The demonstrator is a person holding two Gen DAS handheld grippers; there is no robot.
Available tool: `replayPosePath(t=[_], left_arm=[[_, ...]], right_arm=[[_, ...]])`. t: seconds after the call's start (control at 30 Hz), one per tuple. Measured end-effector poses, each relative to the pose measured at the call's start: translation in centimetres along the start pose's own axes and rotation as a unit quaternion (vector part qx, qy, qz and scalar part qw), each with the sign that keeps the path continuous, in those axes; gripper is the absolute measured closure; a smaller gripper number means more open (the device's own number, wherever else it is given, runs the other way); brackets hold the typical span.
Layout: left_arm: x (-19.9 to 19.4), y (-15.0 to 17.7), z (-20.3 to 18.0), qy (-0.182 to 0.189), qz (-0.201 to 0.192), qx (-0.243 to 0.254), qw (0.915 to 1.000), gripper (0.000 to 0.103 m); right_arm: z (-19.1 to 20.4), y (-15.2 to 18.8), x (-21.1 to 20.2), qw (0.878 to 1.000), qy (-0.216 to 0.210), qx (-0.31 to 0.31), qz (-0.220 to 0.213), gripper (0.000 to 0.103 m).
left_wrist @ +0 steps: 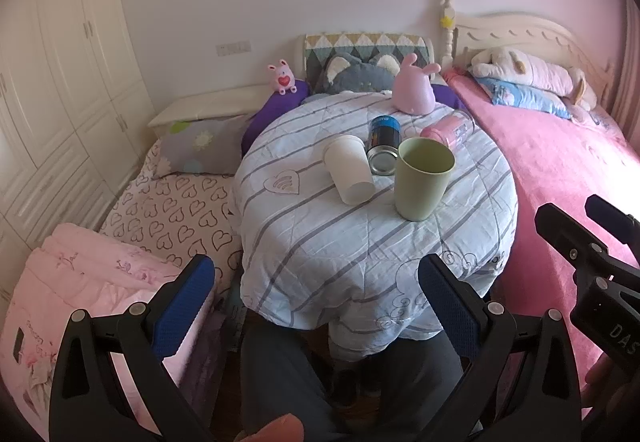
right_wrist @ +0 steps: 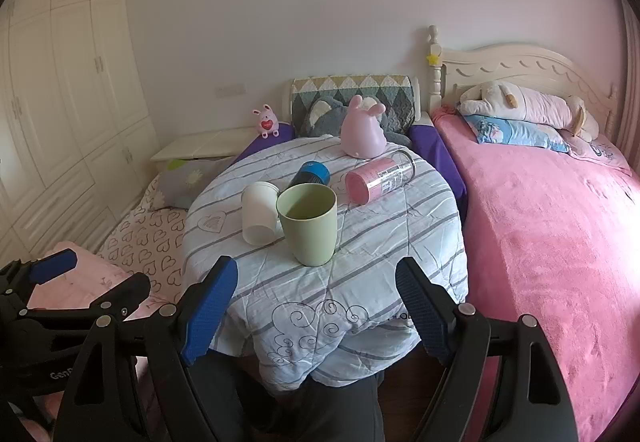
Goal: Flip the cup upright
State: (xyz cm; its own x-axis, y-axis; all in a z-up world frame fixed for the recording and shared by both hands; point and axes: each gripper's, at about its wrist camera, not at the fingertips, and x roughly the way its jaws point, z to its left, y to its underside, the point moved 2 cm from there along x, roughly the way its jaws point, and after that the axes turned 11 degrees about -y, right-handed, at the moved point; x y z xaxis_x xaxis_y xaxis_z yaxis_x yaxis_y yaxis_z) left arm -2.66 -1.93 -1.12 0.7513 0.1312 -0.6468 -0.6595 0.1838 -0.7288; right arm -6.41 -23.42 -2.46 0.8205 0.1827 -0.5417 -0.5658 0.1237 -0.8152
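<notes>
green cup (left_wrist: 423, 178) stands upright on the round table (left_wrist: 304, 242), mouth open to the ceiling, nearer the table's front edge than the other things and a little toward its right side. in the right wrist view the same green cup (right_wrist: 307, 228) sits almost straight ahead of the right gripper (right_wrist: 316, 302), whose blue-padded tongs are spread wide with nothing between them, short of the table's front edge. left gripper (left_wrist: 316, 302) is likewise released, its tongs wide apart and holding nothing, low in front of the table's draped front edge; the right gripper (left_wrist: 588, 242) shows at the far right of that view, off the table's right edge.

white cup (left_wrist: 349, 170) lies on its side just left of the green cup, close beside it; whether they touch i cannot tell. blue can (left_wrist: 384, 146) lies on its side behind and between the two cups, its metal end facing forward. pink bottle (right_wrist: 378, 178) lies on its side toward the table's back right edge, apart from the cups. pink rabbit toy (right_wrist: 362, 130) sits at the table's back edge.

table is covered with a pale striped quilt (right_wrist: 360, 254) that hangs over the front edge. pink bed (right_wrist: 540, 242) runs along the table's right side, and a heart-patterned mattress (left_wrist: 172, 210) lies off its left edge
</notes>
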Motion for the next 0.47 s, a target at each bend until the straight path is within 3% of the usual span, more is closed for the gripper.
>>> replayPosePath(t=[0.47], left_arm=[[0.66, -0.14, -0.25, 0.02, -0.001, 0.0, 0.9998, 0.0]], right_arm=[[-0.65, 0.1, 0.63, 1.0, 0.0, 0.01, 0.008, 0.021]])
